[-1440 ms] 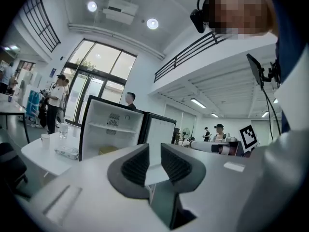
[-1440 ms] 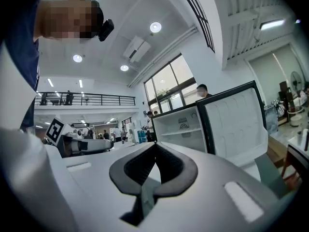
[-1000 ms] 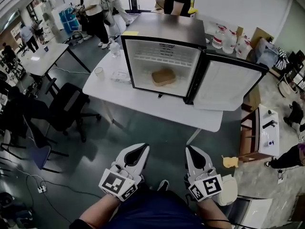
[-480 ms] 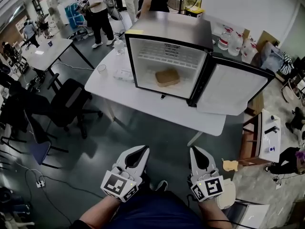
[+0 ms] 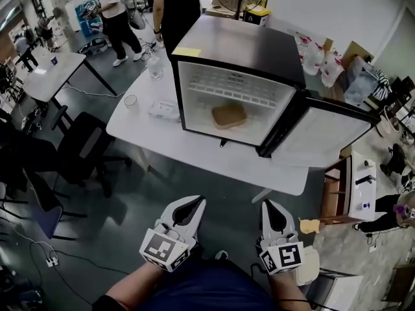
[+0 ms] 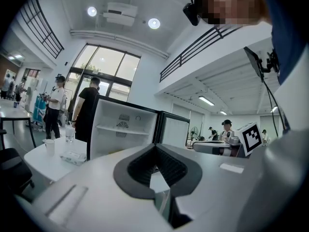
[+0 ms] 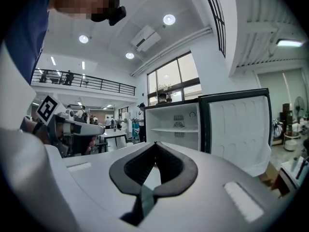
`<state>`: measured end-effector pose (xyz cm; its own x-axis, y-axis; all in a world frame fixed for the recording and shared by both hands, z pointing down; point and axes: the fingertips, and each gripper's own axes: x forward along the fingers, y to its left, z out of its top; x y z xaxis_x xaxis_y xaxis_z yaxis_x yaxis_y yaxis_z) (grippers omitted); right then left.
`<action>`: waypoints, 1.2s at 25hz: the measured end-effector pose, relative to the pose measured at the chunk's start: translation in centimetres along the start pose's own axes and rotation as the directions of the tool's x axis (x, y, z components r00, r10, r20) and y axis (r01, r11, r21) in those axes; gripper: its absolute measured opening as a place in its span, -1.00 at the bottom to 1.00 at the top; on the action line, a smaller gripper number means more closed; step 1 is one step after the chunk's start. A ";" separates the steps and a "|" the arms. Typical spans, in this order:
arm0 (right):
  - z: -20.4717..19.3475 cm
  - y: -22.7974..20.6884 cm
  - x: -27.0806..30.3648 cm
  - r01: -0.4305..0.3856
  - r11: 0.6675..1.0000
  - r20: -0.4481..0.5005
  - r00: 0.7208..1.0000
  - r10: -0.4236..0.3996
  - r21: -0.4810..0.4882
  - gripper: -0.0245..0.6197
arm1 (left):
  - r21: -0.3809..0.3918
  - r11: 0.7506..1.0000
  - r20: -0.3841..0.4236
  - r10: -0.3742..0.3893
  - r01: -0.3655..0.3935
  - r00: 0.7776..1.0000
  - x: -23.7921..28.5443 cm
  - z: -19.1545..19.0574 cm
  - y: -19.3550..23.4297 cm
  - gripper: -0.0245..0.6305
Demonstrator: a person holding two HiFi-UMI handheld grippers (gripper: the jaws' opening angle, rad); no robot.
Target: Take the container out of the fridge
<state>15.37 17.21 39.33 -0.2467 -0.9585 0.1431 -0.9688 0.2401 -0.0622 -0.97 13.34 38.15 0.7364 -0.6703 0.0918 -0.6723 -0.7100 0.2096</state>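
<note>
A small black fridge [image 5: 237, 63] stands on a white table [image 5: 194, 155] with its door [image 5: 324, 131] swung open to the right. On the fridge floor lies a flat container with a tan lid [image 5: 229, 116]. My left gripper [image 5: 196, 200] and right gripper [image 5: 268, 205] are low in the head view, well short of the table, both pointing at the fridge with jaws closed and empty. The fridge [image 6: 123, 129] shows in the left gripper view and the fridge [image 7: 176, 124] also in the right gripper view; the container is hidden behind the gripper bodies there.
On the table left of the fridge are a cup [image 5: 131, 101], a flat packet [image 5: 163, 110] and a bottle [image 5: 154, 67]. A black office chair [image 5: 84, 149] stands at the left, a low wooden stand [image 5: 353, 190] at the right. People stand behind the fridge.
The fridge and table have grown larger and nearer in the head view; both grippers have moved forward towards them, still shut side by side.
</note>
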 end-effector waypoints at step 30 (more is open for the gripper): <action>-2.5 -4.1 13.7 0.044 0.996 -0.094 0.995 -0.037 0.072 -0.91 | -0.163 0.985 -0.134 0.040 -0.062 0.990 14.1 -3.4 15.5 -0.91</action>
<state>15.89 3.51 44.03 -0.2123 -0.9480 0.2372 -0.9743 0.1864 -0.1268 -0.77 -6.39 45.97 0.7127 -0.6627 0.2301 -0.6950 -0.6226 0.3597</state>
